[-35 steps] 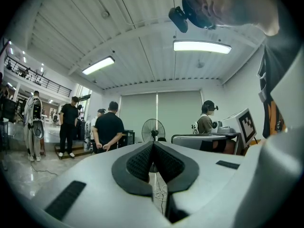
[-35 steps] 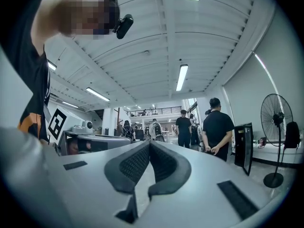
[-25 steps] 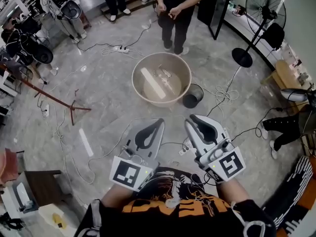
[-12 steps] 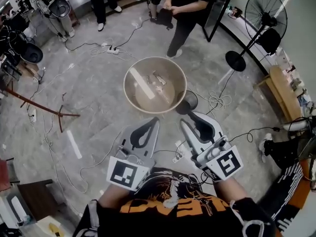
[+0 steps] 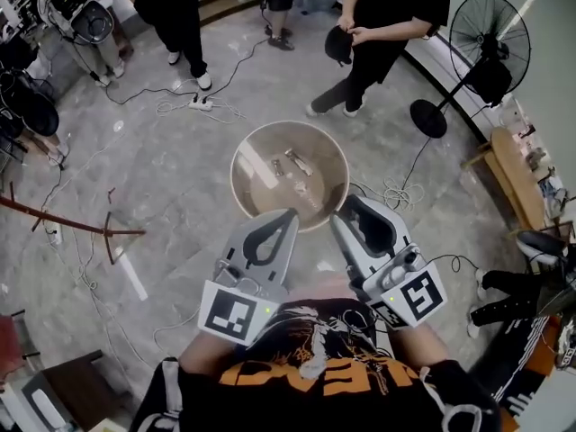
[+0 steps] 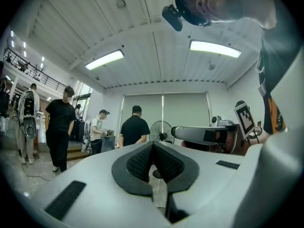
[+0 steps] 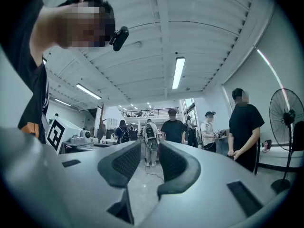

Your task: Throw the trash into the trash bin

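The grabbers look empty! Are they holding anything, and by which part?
Nothing. The white left gripper is shut, empty; the white right gripper is opening, also empty.

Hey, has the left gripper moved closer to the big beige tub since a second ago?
Yes. The left gripper has moved forward toward the beige tub: its tip now overlaps the tub's near rim, where floor showed between them before.

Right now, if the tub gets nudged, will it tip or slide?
The tub looks wide and low, so it would probably slide, not tip. Only a few scraps lie inside, so it is likely light.
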Tool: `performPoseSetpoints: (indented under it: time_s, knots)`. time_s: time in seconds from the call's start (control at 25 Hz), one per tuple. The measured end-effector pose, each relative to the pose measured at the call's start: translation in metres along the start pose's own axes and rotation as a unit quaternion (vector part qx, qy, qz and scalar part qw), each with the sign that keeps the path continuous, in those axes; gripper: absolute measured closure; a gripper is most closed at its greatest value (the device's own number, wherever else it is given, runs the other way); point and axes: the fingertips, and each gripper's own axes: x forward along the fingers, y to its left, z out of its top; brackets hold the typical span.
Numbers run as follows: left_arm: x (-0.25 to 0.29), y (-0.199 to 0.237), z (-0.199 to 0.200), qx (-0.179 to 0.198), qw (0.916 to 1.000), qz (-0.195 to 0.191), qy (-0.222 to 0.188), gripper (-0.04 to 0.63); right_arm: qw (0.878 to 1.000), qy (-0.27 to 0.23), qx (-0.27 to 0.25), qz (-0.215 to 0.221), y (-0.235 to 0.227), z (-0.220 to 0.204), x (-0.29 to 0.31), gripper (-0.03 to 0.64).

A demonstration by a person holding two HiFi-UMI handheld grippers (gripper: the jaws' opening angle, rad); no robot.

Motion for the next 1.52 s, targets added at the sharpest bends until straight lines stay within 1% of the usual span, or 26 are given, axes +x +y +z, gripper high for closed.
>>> performPoseSetpoints:
  time_s: [0.12, 0.28, 0.44, 0.56, 0.68, 0.8, 1.0, 1.08, 1.2, 1.4, 1.52]
  knots:
    - [0.007, 0.013, 0.0, -0.013, 0.9999, 0.006, 0.001, 0.572, 1.0, 0.011, 0.0, -0.001, -0.011, -0.002, 0.01, 0.482]
    - [0.024, 0.022, -0.003, -0.014, 0.9999, 0.003, 0.006, 0.572, 1.0, 0.015, 0.003, -0.007, -0.031, -0.007, 0.021, 0.481]
    - [0.048, 0.04, -0.01, -0.02, 0.9997, 0.007, 0.014, 0.572, 1.0, 0.013, 0.009, -0.006, -0.054, -0.015, 0.04, 0.48]
    - [0.081, 0.06, -0.014, -0.018, 0.9997, 0.012, 0.015, 0.572, 1.0, 0.013, 0.015, -0.004, -0.087, -0.025, 0.058, 0.478]
    - [0.114, 0.078, -0.018, -0.009, 0.9995, 0.019, 0.022, 0.572, 0.999, 0.009, 0.035, -0.002, -0.121, -0.039, 0.075, 0.474]
    - [0.151, 0.092, -0.019, -0.004, 0.9995, 0.026, 0.02, 0.572, 0.999, -0.002, 0.038, 0.005, -0.157, -0.042, 0.092, 0.472]
    - [0.201, 0.115, -0.021, 0.022, 0.9978, 0.055, 0.029, 0.572, 0.998, -0.013, 0.062, 0.025, -0.213, -0.057, 0.123, 0.472]
    - [0.215, 0.13, -0.029, 0.03, 0.9966, 0.069, 0.033, 0.572, 0.998, -0.01, 0.056, 0.038, -0.231, -0.065, 0.138, 0.472]
    - [0.228, 0.153, -0.047, 0.024, 0.9947, 0.087, 0.048, 0.572, 0.997, -0.002, 0.06, 0.041, -0.245, -0.075, 0.155, 0.471]
    - [0.246, 0.176, -0.072, 0.002, 0.9947, 0.079, 0.065, 0.572, 0.998, 0.024, 0.055, 0.025, -0.262, -0.096, 0.173, 0.471]
    - [0.254, 0.194, -0.095, -0.007, 0.9941, 0.074, 0.08, 0.572, 0.998, 0.042, 0.05, 0.017, -0.269, -0.118, 0.19, 0.472]
